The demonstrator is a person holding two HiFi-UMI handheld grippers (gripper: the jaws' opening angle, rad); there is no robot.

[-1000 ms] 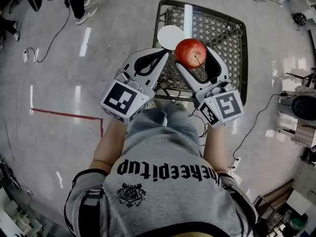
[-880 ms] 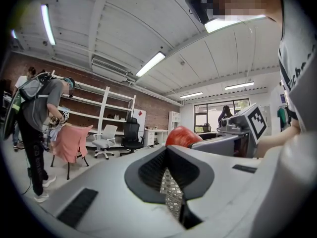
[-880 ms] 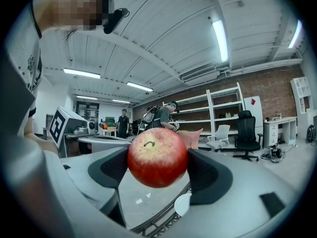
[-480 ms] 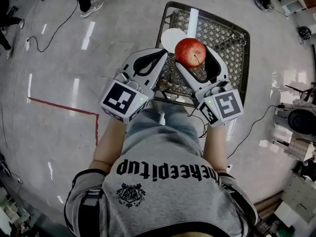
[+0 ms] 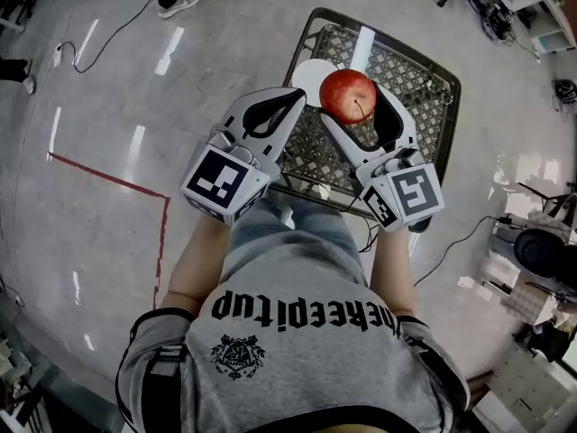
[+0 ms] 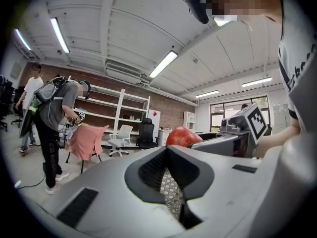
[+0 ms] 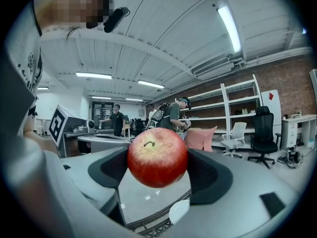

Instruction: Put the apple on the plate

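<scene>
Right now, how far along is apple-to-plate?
Done: the apple is picked up, clamped in the right gripper above the mesh table. In hand: the carry; the white plate lies on the table beside the apple in the head view, bare where visible. Left: lower the apple onto the plate and open the jaws. The left gripper is shut and empty.

We see a glossy grey floor [image 5: 225,52] crossed by a red tape line [image 5: 108,176], a brick wall [image 7: 290,76] behind white shelves [image 7: 246,117], a black office chair [image 7: 262,130] near a white chair [image 7: 237,134], windows [image 6: 220,112], and tube lights [image 6: 163,63] on the white ribbed ceiling [image 6: 124,24].
</scene>
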